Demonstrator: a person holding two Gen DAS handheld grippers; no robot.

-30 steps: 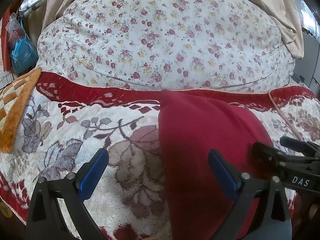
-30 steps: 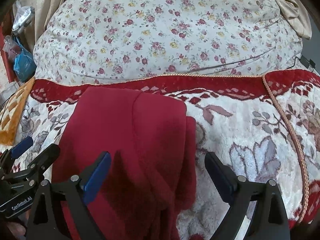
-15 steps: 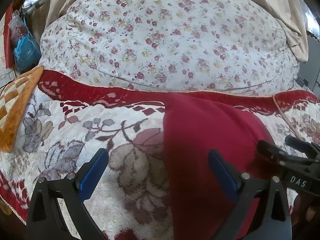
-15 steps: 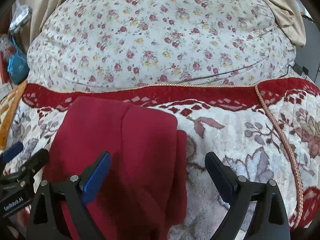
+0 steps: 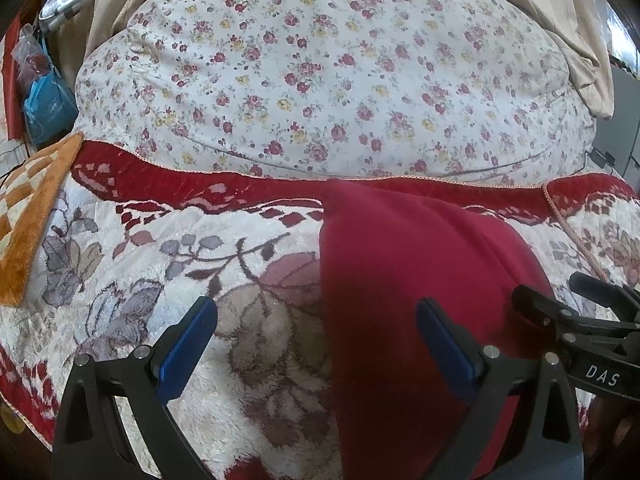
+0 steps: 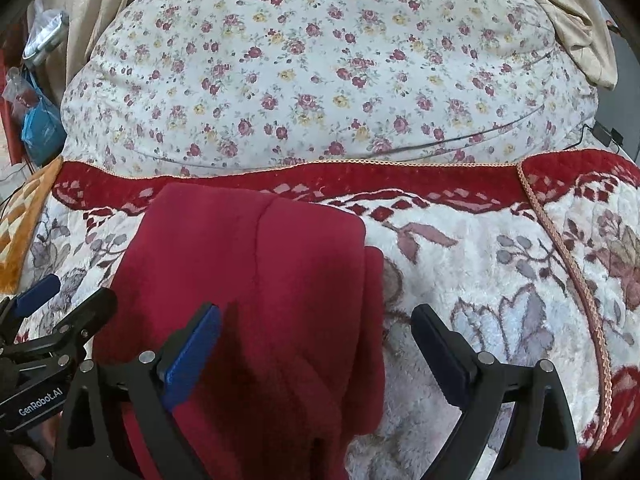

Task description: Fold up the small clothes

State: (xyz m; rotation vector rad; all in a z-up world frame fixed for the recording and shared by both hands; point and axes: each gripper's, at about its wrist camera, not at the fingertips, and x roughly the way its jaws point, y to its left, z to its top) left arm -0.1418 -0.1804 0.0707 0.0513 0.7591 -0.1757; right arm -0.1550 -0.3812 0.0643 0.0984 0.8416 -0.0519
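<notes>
A dark red garment (image 5: 416, 280) lies folded on a floral plush blanket (image 5: 140, 264). In the right wrist view the garment (image 6: 256, 264) shows a lengthwise fold line and a layered right edge. My left gripper (image 5: 316, 340) is open and empty, above the garment's left edge. My right gripper (image 6: 316, 344) is open and empty, above the garment's right edge. The right gripper also shows in the left wrist view (image 5: 576, 304), and the left gripper shows in the right wrist view (image 6: 68, 300).
A big white pillow with small roses (image 5: 328, 80) lies behind the blanket. An orange checked cloth (image 5: 24, 208) is at the left. A blue bag (image 5: 44, 104) and plastic items sit far left. Beige fabric (image 5: 560, 20) hangs at the upper right.
Both grippers have drawn back slightly from the garment and stayed open. The garment has not moved.
</notes>
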